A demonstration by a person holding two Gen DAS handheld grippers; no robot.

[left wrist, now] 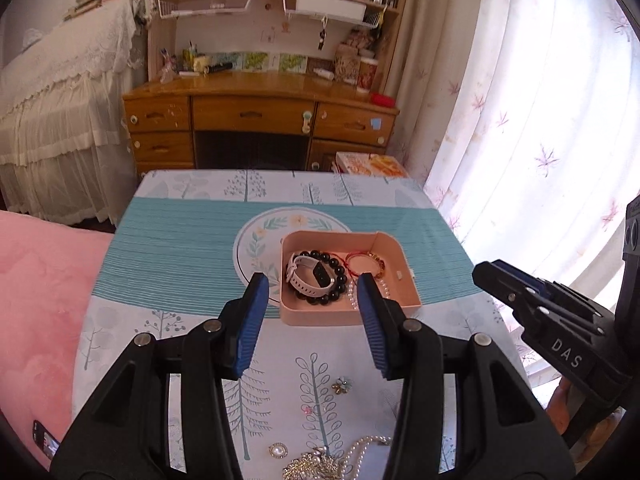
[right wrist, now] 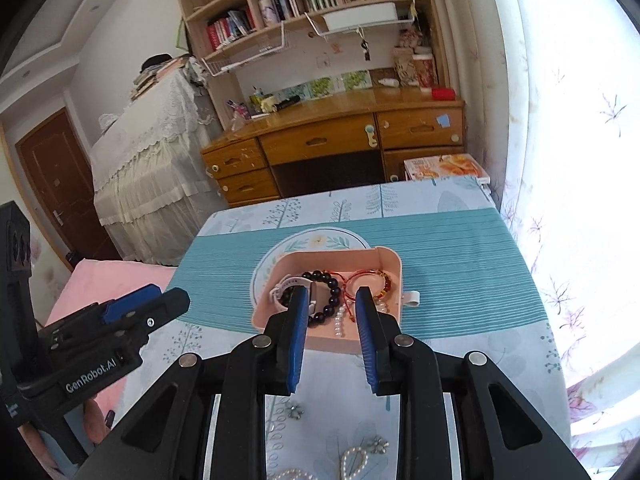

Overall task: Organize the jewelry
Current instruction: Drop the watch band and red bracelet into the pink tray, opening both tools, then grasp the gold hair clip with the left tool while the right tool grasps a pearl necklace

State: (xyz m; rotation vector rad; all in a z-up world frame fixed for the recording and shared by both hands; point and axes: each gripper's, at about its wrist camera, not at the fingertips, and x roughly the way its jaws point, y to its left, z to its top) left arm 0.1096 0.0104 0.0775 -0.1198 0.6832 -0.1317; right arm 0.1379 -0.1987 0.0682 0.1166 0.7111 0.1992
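Note:
A pink jewelry box (left wrist: 404, 268) (right wrist: 394, 264) stands open on the table. It holds a white watch (left wrist: 304, 280), a black bead bracelet (left wrist: 340, 278) (right wrist: 330, 280), a red cord bracelet (left wrist: 362, 258) (right wrist: 360, 278) and white pearls (right wrist: 339, 322). My left gripper (left wrist: 312, 280) is open and empty, just short of the box's near wall. My right gripper (right wrist: 331, 294) is open and empty, above the box's near edge. Loose pieces lie on the cloth near me: a flower brooch (left wrist: 343, 385) (right wrist: 295, 410), a pearl button (left wrist: 278, 450), a pearl necklace (left wrist: 360, 450) (right wrist: 354, 460).
The table carries a teal and white patterned cloth (left wrist: 168, 248) (right wrist: 460, 248). A pink cushion (left wrist: 36, 300) lies at the left. A wooden desk (left wrist: 256, 116) with shelves stands beyond, a curtained window (left wrist: 540, 100) at the right. The other gripper shows at each view's edge.

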